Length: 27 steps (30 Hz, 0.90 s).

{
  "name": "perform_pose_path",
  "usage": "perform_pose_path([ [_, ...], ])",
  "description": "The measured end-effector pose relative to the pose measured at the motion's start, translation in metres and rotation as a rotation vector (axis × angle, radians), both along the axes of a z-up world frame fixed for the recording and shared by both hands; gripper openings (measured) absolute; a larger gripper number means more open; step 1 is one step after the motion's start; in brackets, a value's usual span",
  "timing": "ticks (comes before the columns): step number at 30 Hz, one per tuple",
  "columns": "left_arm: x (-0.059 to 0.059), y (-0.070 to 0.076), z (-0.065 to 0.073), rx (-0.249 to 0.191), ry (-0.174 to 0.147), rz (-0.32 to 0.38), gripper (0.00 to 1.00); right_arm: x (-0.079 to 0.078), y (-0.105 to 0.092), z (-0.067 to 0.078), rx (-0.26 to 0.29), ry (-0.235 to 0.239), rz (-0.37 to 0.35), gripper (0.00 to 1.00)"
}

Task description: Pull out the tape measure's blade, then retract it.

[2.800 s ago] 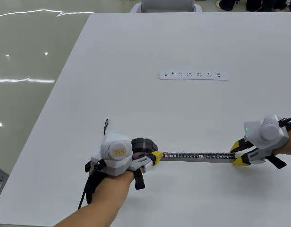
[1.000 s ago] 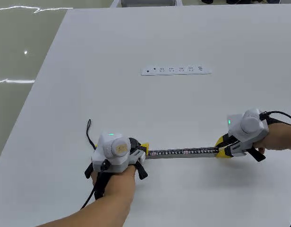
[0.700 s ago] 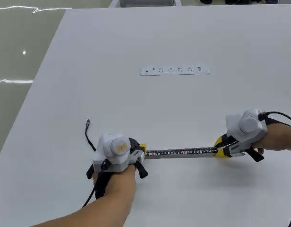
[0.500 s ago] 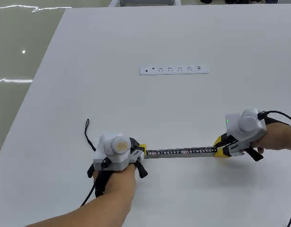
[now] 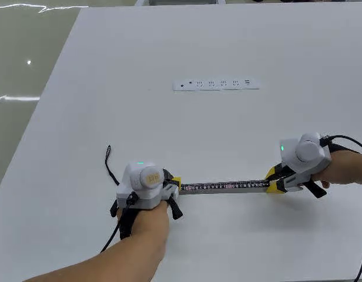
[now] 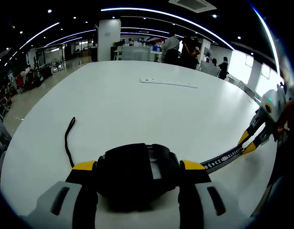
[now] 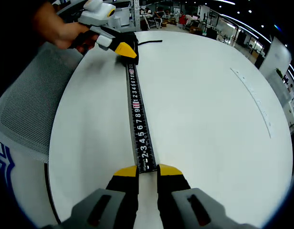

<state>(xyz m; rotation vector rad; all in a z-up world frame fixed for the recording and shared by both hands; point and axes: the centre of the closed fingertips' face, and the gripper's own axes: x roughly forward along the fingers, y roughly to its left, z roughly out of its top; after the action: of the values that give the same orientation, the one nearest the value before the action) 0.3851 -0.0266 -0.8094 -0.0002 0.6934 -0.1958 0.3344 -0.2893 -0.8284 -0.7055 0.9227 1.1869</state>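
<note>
The left hand-held gripper [image 5: 172,189] sits toward 7 o'clock on the white table [image 5: 228,35]. Its jaws are spread wide and pressed against both sides of the black tape measure [image 6: 137,174], which lies on the table. In the head view the gripper's body hides most of the case. The blade [image 5: 225,187] runs out of it toward 3 o'clock, low over the table, to the right hand-held gripper [image 5: 272,182].

In the right gripper view that gripper's [image 7: 147,171] yellow-tipped jaws are almost together, with the blade's [image 7: 137,109] free end in the narrow gap between them. The printed numbers run away toward 12 o'clock to the left hand-held gripper [image 7: 124,49]. In the left gripper view the blade [image 6: 223,159] leaves toward 3 o'clock and meets the right hand-held gripper [image 6: 247,143] near the edge.

Against the pictures of the last seconds, the stretch of blade between the two grippers looks about the same length. Both grips are unchanged, and the small shift of the whole scene comes from the headset.

A thin black cord [image 5: 109,161] trails from the tape measure toward 10 o'clock. A white power strip [image 5: 216,84] lies well apart from the blade, at 12 o'clock.
</note>
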Motion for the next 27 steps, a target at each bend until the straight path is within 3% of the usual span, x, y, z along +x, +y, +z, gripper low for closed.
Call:
perform_pose_path([
  [27,-0.0001,-0.0012,0.0002,0.005,0.008,-0.027,0.64,-0.0023,0.0051,0.0015,-0.015,0.001,-0.018,0.13],
])
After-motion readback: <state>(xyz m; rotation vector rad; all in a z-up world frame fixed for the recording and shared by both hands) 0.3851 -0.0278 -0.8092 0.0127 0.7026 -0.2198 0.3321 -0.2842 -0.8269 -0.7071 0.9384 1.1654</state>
